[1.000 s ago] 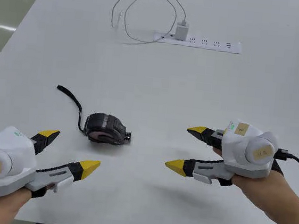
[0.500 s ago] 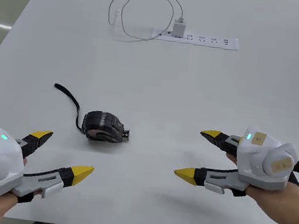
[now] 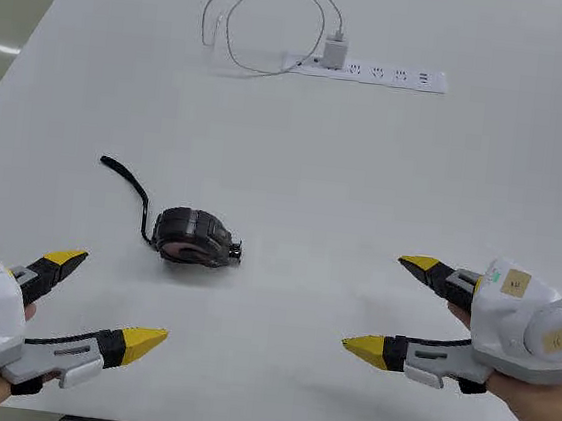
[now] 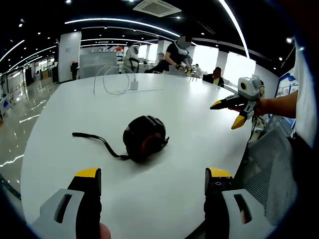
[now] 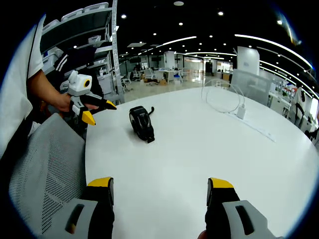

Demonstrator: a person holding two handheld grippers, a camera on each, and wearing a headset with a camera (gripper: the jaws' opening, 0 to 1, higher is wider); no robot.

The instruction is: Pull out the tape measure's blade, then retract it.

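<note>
A black tape measure (image 3: 194, 238) with a reddish side and a black wrist strap (image 3: 128, 184) lies on the white table (image 3: 345, 177), blade fully inside. It also lies ahead of the jaws as the tape measure (image 4: 144, 138) in the left gripper view and the tape measure (image 5: 141, 122) in the right gripper view. My left gripper (image 3: 104, 299) is open at the near left edge, nothing between its yellow tips. My right gripper (image 3: 392, 306) is open at the near right, well apart from the tape measure.
A white power strip (image 3: 368, 73) with a plugged charger (image 3: 334, 51) and a looped white cable (image 3: 265, 23) lies at the far side of the table. A grey mesh chair (image 5: 45, 174) stands by the table's near edge. People stand in the background (image 4: 177, 52).
Both grippers have drawn back toward the near edge and further apart, away from the tape measure. The tape measure has stayed put.
</note>
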